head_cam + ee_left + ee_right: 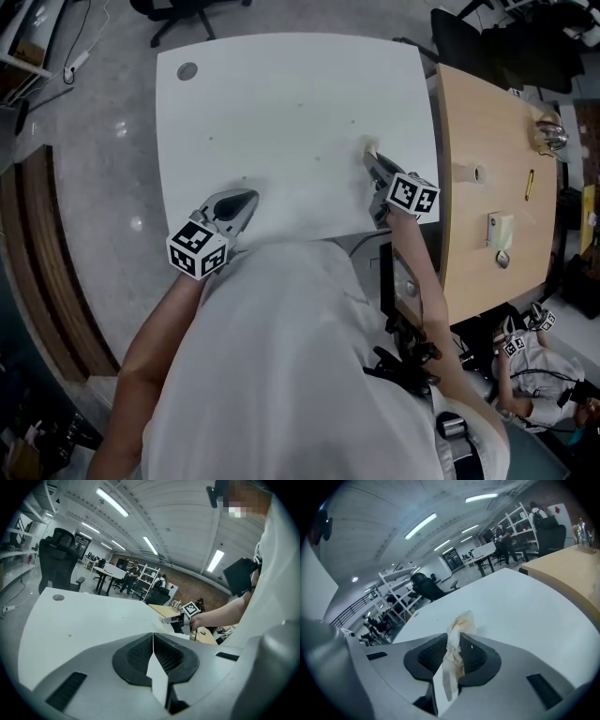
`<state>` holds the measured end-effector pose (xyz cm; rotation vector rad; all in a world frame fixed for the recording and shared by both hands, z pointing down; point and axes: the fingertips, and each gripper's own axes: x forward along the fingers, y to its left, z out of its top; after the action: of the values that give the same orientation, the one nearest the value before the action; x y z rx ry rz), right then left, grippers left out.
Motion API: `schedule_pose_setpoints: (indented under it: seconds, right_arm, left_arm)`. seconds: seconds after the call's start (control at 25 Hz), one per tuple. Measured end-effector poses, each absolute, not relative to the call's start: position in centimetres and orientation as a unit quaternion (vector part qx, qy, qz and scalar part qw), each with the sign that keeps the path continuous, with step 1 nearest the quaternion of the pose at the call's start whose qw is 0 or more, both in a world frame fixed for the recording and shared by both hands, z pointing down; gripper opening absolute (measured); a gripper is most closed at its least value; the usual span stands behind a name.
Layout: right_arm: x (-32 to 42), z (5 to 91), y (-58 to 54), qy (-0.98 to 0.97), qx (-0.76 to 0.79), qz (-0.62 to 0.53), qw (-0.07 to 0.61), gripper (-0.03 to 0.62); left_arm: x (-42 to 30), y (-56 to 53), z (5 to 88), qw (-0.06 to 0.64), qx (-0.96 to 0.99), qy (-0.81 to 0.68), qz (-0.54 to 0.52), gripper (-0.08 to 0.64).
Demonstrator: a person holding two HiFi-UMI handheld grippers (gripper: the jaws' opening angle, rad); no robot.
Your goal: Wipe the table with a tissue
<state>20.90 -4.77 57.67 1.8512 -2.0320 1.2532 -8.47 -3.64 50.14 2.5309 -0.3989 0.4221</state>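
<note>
A white table [281, 112] fills the middle of the head view, with a few small specks on it. My right gripper [371, 157] sits over the table's right side, shut on a crumpled, stained tissue [457, 632] whose tip [369, 146] pokes out past the jaws. In the right gripper view the tissue runs between the closed pads down to the white tabletop [525, 606]. My left gripper [246, 200] rests near the table's front edge, shut with nothing between its jaws [153, 641].
A wooden desk [492, 178] adjoins the white table on the right, carrying a yellow pad [501, 229], a pen [530, 184] and a shiny object [551, 134]. A round grey cap [187, 70] sits at the table's far left corner. An office chair [56, 559] stands beyond it.
</note>
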Motion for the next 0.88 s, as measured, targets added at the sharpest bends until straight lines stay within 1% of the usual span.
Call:
schedule_pose_setpoints:
  seconds: [0.08, 0.16, 0.32, 0.44, 0.88]
  right_arm:
    - [21.9, 57.2, -4.8, -0.66, 0.628, 0.409, 0.048, 0.084]
    - [23.1, 57.4, -4.7, -0.646, 0.643, 0.407, 0.056, 0.084]
    - [25.1, 59.0, -4.8, -0.626, 0.658, 0.402, 0.115, 0.084]
    - [26.3, 59.9, -5.9, -0.627, 0.656, 0.393, 0.146, 0.084]
    - [27.1, 62.2, -10.6, -0.665, 0.61, 0.321, 0.288, 0.084]
  left_arm:
    - [-8.7, -3.7, 50.2, 0.27, 0.938, -0.152, 0.154, 0.008]
    - [-8.9, -3.6, 50.2, 0.274, 0.936, -0.158, 0.153, 0.008]
    - [-8.6, -3.4, 50.4, 0.279, 0.932, -0.173, 0.155, 0.008]
    - [-8.0, -3.3, 50.1, 0.281, 0.929, -0.189, 0.153, 0.008]
    - [-7.8, -2.5, 50.1, 0.292, 0.907, -0.26, 0.158, 0.008]
